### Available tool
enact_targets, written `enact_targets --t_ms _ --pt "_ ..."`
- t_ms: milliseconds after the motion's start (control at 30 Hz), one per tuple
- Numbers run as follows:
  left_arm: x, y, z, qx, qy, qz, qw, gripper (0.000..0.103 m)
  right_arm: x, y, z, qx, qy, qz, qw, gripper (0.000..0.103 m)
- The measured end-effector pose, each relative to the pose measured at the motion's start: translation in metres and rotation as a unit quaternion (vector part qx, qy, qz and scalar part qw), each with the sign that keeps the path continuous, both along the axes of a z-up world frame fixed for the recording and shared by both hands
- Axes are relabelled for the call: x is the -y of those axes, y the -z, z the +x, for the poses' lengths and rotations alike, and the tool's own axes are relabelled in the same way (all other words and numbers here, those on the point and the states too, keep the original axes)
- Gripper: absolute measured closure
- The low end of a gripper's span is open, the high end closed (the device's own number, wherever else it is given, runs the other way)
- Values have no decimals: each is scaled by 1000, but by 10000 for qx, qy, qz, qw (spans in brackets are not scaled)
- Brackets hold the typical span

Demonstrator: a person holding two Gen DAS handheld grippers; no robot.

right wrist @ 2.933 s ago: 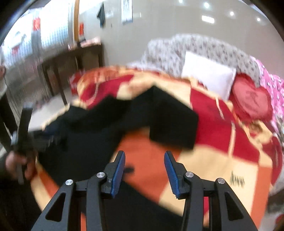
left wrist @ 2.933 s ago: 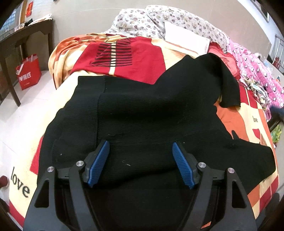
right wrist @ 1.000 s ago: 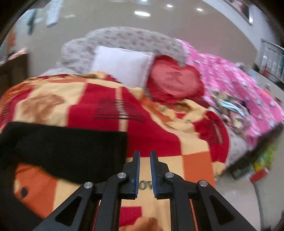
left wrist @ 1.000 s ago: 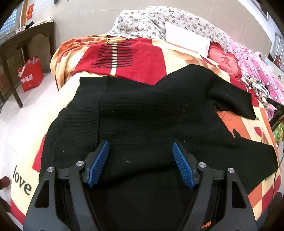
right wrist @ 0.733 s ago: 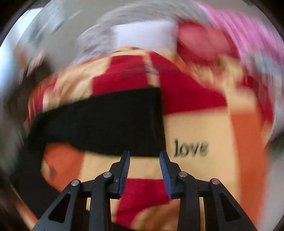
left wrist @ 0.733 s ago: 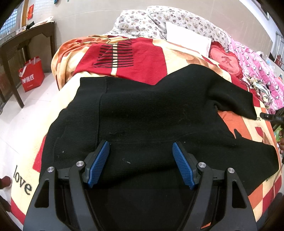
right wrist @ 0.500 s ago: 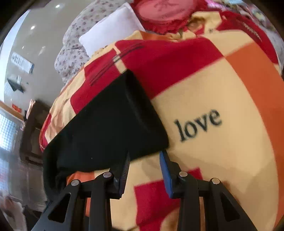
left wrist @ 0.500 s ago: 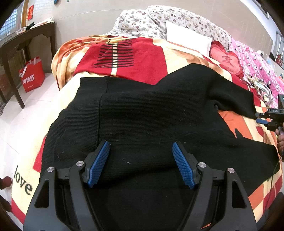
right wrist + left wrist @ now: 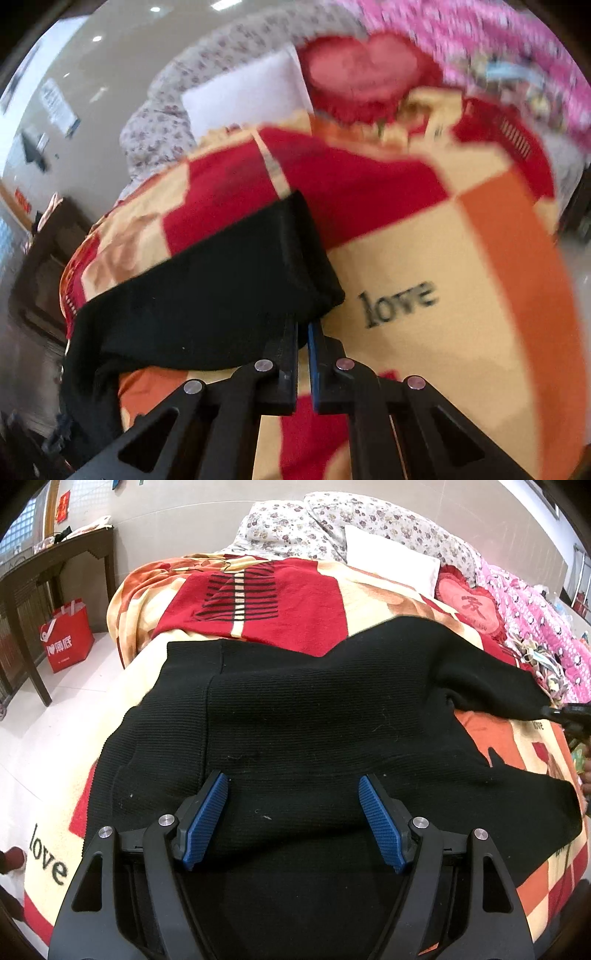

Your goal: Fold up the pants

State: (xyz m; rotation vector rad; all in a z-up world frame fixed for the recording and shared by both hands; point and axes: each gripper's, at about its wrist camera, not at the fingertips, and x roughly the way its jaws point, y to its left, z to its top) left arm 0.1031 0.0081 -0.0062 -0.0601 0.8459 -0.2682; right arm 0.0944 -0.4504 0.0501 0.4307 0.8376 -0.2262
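Bare blanket [image 9: 480, 258] lies open right of the pants [image 9: 221, 288].

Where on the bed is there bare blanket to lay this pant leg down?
Bare patchwork blanket lies around the "love" print, beside the leg end of the black knit pants pinched by the right gripper. The head end is crowded with pillows.

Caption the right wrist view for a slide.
Right gripper shut on the black pants' leg hem atop the patchwork blanket.

Black knit pants [image 9: 314, 720] spread flat on bed, one leg end pinched.
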Motion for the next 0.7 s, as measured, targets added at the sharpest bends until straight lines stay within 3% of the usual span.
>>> enact_targets --t_ms 167,300,367,433,533,633,700 --pt "-16 -20 -11 396 -42 -481 9980 29 0 -43 -46 210 103 -296 9993 99" --pt "-35 -48 -20 809 -16 -541 9953 29 7 -13 -48 -292 79 -380 9988 99" --pt "-48 -62 -15 867 -75 -395 9954 29 9 7 -47 -565 134 -338 9977 99" --pt "-66 -74 -5 861 -213 -193 9959 29 9 5 -54 -558 457 -693 9950 99" --pt "-88 -82 21 728 -265 156 9969 29 -7 -21 -65 -255 837 -1561 9839 99" --pt "-110 -79 62 369 -293 297 9984 29 -32 -54 -69 450 542 -1604 9845 95" --pt "-119 -69 94 -75 -367 307 9988 29 -49 -60 -55 488 106 -1619 9855 92"
